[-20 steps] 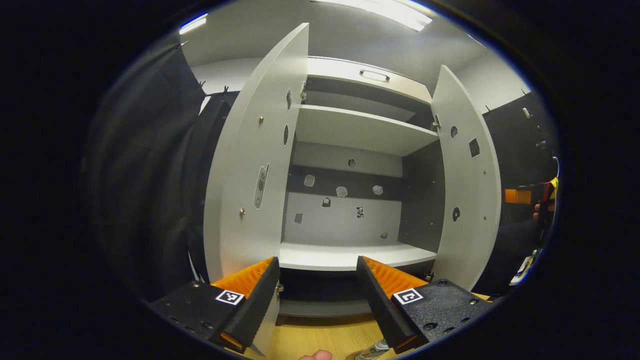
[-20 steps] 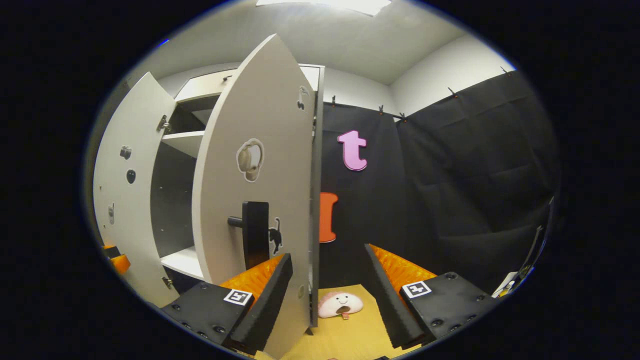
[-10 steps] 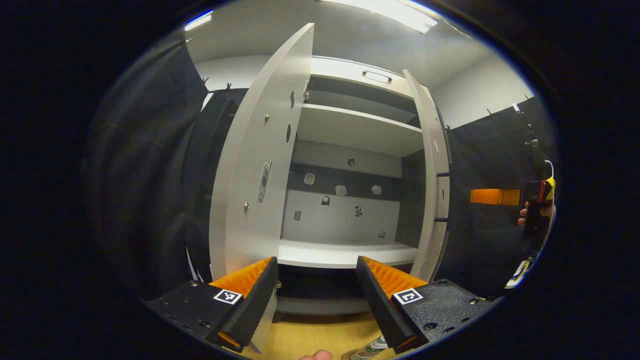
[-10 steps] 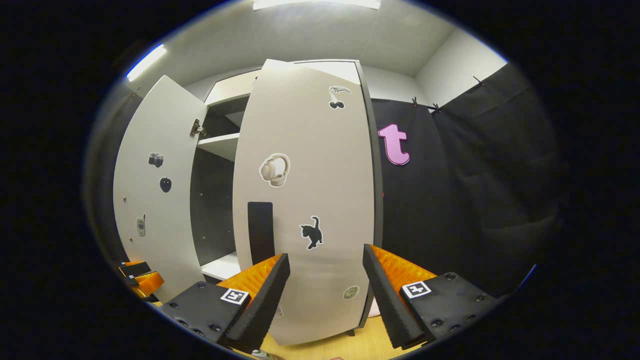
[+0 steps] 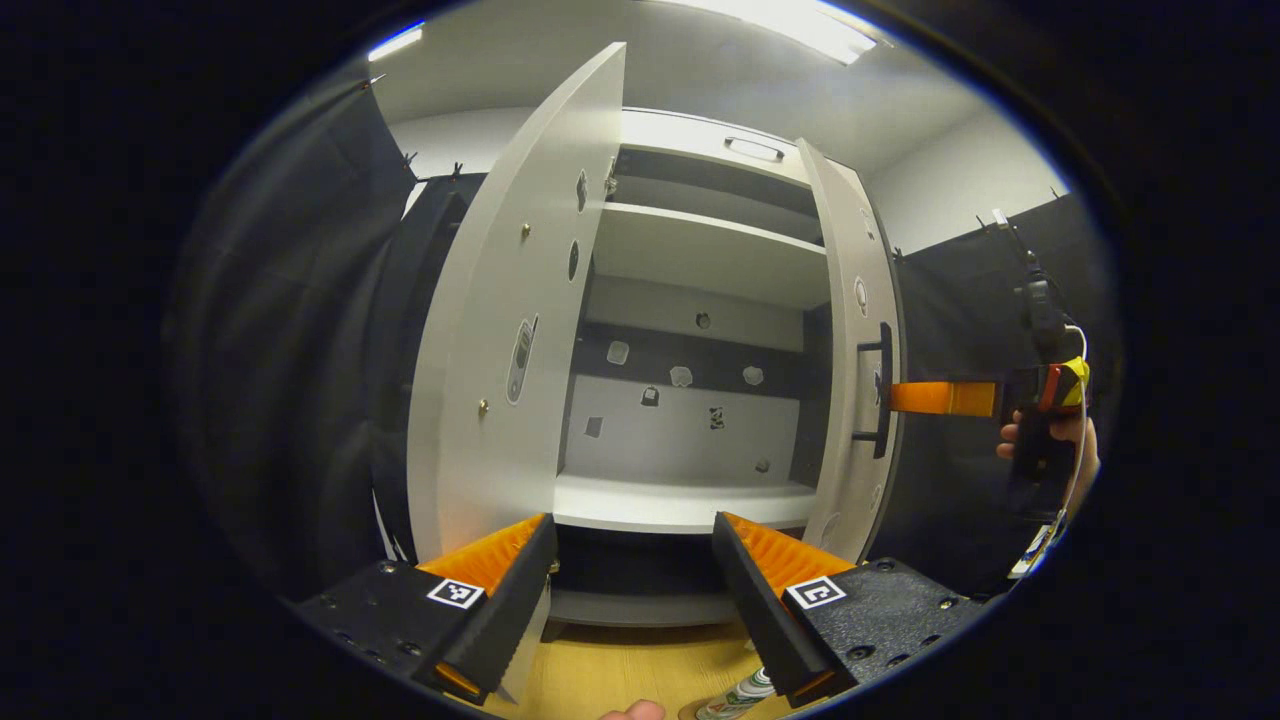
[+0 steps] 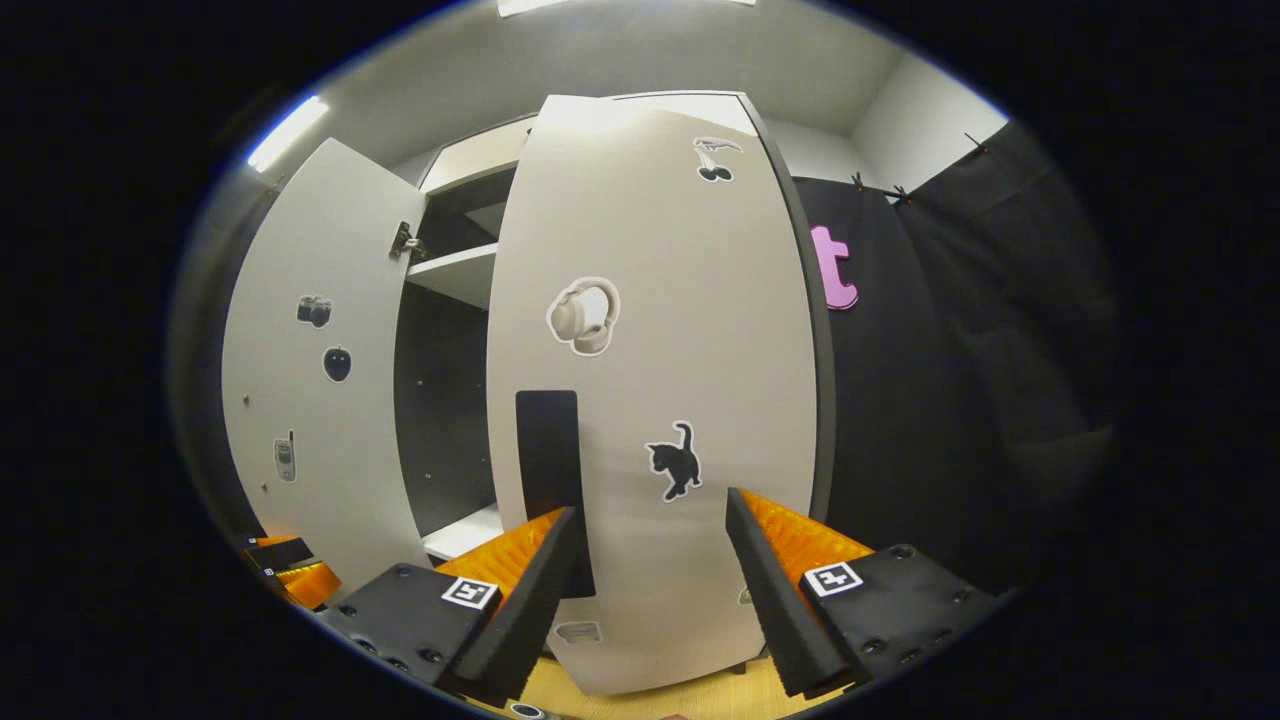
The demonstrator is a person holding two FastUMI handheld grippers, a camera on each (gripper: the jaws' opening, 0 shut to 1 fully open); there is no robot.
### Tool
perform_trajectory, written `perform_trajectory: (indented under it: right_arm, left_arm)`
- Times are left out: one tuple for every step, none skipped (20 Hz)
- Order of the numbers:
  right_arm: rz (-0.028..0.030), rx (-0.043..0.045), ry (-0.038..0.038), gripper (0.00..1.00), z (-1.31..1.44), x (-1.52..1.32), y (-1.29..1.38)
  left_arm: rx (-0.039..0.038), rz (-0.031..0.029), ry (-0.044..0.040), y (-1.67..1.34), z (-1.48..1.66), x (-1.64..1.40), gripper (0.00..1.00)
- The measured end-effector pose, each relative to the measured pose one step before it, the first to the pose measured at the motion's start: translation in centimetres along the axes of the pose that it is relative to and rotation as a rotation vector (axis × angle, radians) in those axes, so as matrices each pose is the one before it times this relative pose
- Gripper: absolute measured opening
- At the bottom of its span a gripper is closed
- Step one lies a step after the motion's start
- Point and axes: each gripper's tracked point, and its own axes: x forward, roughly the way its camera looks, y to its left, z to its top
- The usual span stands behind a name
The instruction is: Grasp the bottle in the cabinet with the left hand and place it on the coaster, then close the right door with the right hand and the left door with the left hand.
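Note:
The white cabinet's shelves [image 5: 690,500] stand bare. Its left door [image 5: 500,330] hangs wide open. The right door [image 5: 850,350] is swung most of the way in, and in the left gripper view it is almost edge-on, with its dark handle [image 5: 880,390] showing. In the right gripper view this right door [image 6: 660,380] faces me with the handle [image 6: 550,470] just left of my open right gripper [image 6: 650,540]. From the left gripper view, the right gripper [image 5: 940,398] reaches the door beside the handle. My left gripper [image 5: 635,560] is open before the cabinet, above the bottle [image 5: 735,697].
The cabinet stands on a wooden tabletop [image 5: 620,670]. A hand [image 5: 1040,440] holds the right gripper at the far right. Black cloth [image 6: 950,400] hangs on both sides of the cabinet. The left door [image 6: 300,400] juts out towards the left gripper [image 6: 285,570].
The right door has swung from wide open to nearly shut, with the right gripper following it inward. The left gripper has barely moved and stays open.

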Motion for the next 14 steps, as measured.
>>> perform_trajectory:
  right_arm:
    - [0.0029,0.00231,0.00376,0.96,-0.011,0.265,0.127]
    - [0.00186,0.00084,0.00352,0.88,-0.079,0.31,0.087]
    - [0.00128,0.00036,0.00547,0.87,-0.075,0.401,0.19]
    - [0.00058,0.00148,0.00657,0.87,-0.114,0.393,0.174]
    - [0.00031,0.00057,0.00578,0.87,-0.091,0.46,0.271]
    - [-0.0006,0.00016,0.00013,0.87,0.024,0.432,0.159]
    - [-0.00038,-0.00141,-0.00154,0.87,-0.109,0.605,0.213]
    - [-0.00122,-0.00026,-0.0022,0.87,-0.089,0.672,0.192]
    - [-0.00226,0.0011,-0.00303,0.87,0.069,0.787,0.439]
    - [-0.00225,0.00012,0.00069,0.87,-0.033,0.343,0.26]
    - [-0.00248,0.00296,-0.00258,0.87,-0.066,0.082,0.118]
    - [-0.00175,0.00524,0.00075,0.87,-0.054,0.22,0.059]
    - [0.00033,0.00723,0.00082,0.87,-0.062,0.127,0.025]
    - [-0.00034,0.01012,0.00245,0.87,-0.084,0.142,0.096]
  left_arm:
    - [-0.00056,-0.00032,0.00293,-0.105,-0.057,0.025,0.95]
    - [-0.00109,-0.0012,0.00209,-0.046,-0.12,0.055,0.95]
    - [-0.00022,-0.00165,0.00278,0.071,-0.093,0.206,0.95]
    - [0.00032,-0.00062,0.00209,0.061,-0.093,0.137,0.95]
    - [0.00042,-0.00022,0.00024,-0.046,-0.07,0.157,0.95]
    - [0.00025,-0.00072,0.00084,-0.027,-0.074,0.1,0.95]
    - [-0.00052,-0.00157,0.00184,0.026,-0.123,0.079,0.95]
    - [-0.00153,-0.00262,0.00253,0.011,-0.101,0.102,0.95]
    - [-0.00271,-0.00214,0.003,-0.036,-0.024,0.241,0.95]
    - [-0.00381,-0.00035,0.00317,-0.07,-0.109,0.118,0.95]
    - [-0.00444,0.0,0.0049,0.006,-0.18,0.027,0.94]
    - [-0.00573,-0.00149,0.00529,-0.064,-0.136,0.062,0.95]
    - [-0.00611,-0.00444,0.00386,-0.15,-0.126,0.092,0.95]
    - [-0.00499,-0.00437,0.00122,-0.159,-0.042,-0.012,0.95]
